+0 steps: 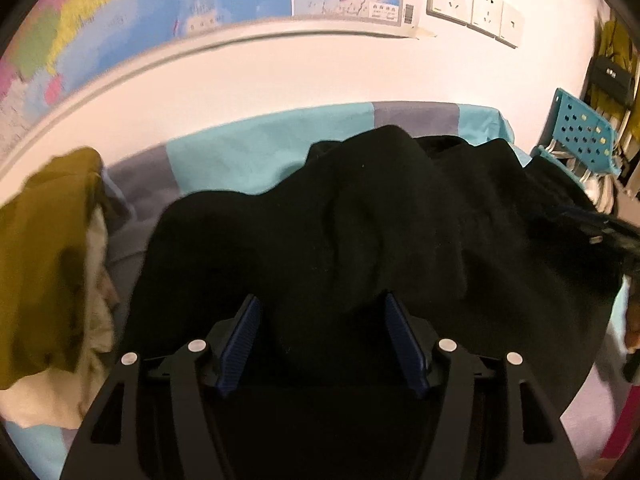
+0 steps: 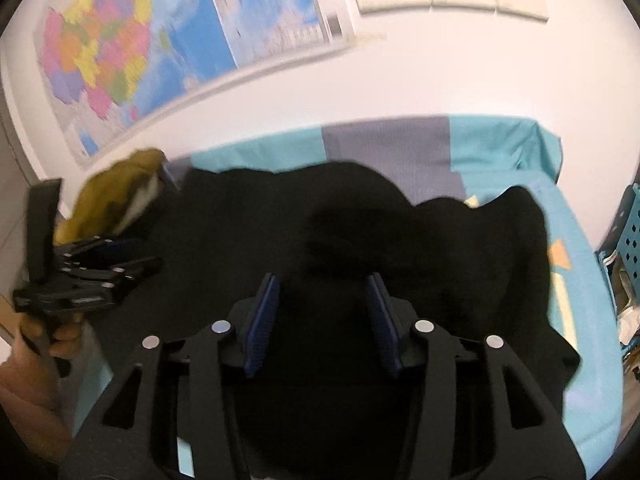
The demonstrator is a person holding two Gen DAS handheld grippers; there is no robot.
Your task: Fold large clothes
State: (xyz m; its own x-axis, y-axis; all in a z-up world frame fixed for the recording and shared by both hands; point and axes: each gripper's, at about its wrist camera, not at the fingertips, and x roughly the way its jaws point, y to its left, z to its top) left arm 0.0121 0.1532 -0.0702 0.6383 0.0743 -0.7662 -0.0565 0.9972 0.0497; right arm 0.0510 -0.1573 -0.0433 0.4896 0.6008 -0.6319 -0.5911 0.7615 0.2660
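A large black garment lies rumpled across the bed, which is covered by a teal and grey sheet. My left gripper hovers low over the garment's near edge. Its blue pads stand apart, with a hump of black cloth rising between them and no pinch showing. The right wrist view shows this gripper at the left, held in a hand. My right gripper is over the same garment, jaws apart, with dark cloth beneath them. It shows blurred at the right edge of the left wrist view.
A heap of olive and cream clothes lies at the bed's left end, also visible as the heap. A wall with a coloured map and sockets runs behind the bed. A teal perforated basket stands at the right end.
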